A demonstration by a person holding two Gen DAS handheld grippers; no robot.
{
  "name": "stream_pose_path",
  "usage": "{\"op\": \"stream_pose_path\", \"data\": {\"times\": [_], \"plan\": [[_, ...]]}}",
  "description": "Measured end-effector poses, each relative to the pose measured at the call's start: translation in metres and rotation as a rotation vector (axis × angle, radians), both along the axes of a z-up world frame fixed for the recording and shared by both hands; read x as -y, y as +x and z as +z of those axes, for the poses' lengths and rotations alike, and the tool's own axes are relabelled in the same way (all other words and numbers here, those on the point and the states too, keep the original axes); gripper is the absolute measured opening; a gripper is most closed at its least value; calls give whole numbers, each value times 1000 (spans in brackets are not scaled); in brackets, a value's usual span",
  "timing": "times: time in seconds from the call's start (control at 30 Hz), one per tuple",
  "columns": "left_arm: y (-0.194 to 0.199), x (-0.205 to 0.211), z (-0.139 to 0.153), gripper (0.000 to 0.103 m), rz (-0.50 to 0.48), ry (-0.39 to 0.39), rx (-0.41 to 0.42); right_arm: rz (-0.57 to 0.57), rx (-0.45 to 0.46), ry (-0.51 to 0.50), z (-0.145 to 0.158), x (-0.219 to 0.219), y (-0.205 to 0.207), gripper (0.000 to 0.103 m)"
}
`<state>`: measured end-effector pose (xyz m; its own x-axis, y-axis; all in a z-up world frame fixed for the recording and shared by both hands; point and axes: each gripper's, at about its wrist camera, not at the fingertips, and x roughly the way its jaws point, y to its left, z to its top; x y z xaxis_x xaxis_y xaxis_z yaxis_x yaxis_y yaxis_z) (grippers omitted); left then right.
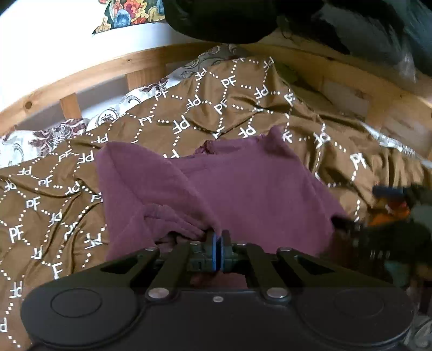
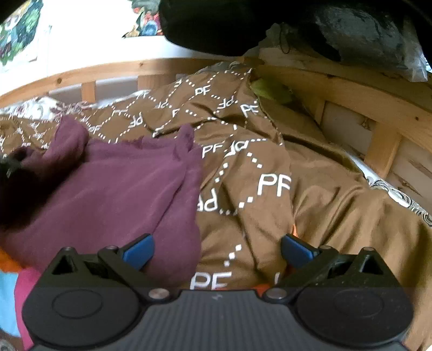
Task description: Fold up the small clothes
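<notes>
Lying across a brown bedcover printed with white "PF" letters and dotted diamonds, the purple garment occupies the centre of the left wrist view. Left gripper: blue pads pressed together at 6 o'clock, pinching a gathered, ribbed edge of the purple garment, which bunches into folds toward 9 o'clock of the pinch point. Right gripper: jaws spread wide, blue fingertips well apart, nothing between them. Its left fingertip sits over the purple garment's near edge; its right fingertip is over the brown bedcover. In the right wrist view the garment spreads from centre toward 9 o'clock. Wooden bed rail runs along 11 to 2 o'clock behind the bedcover. Floral white sheet shows at 9 to 10 o'clock. Dark bundled items rest at 12 o'clock.
</notes>
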<state>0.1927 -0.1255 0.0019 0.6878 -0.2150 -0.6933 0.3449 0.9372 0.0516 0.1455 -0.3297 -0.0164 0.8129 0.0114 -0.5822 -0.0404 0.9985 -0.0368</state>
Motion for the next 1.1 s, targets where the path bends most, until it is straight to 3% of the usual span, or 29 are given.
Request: {"op": "stream_pose_path", "data": {"times": [0.1, 0.27, 0.37, 0.53, 0.67, 0.77, 0.87, 1.0, 1.1], "plan": [[-5, -1, 0, 24, -16, 2, 18, -3, 21, 19, -1, 1, 2, 103], [-29, -4, 15, 73, -86, -57, 85, 1, 35, -6, -5, -2, 6, 103], [-48, -5, 24, 80, -120, -64, 157, -3, 52, -1, -5, -2, 5, 103], [-62, -11, 20, 102, 9, 72, 278, -3, 148, 32, 3, 0, -1, 103], [-47, -26, -2, 102, 86, 144, 228, 98, 215, 98, 16, 0, -5, 103], [-37, -40, -20, 97, 110, 193, 177, 202, 189, 159, 26, -6, 7, 103], [-28, -57, -27, 92, 128, 182, 142, 288, 184, 263, 41, -16, 25, 103], [-22, -71, -27, 86, 138, 134, 127, 376, 43, 438, 47, -43, 65, 97], [-21, -71, -30, 68, 119, 127, 110, 398, -53, 497, 38, -72, 93, 83]]}}
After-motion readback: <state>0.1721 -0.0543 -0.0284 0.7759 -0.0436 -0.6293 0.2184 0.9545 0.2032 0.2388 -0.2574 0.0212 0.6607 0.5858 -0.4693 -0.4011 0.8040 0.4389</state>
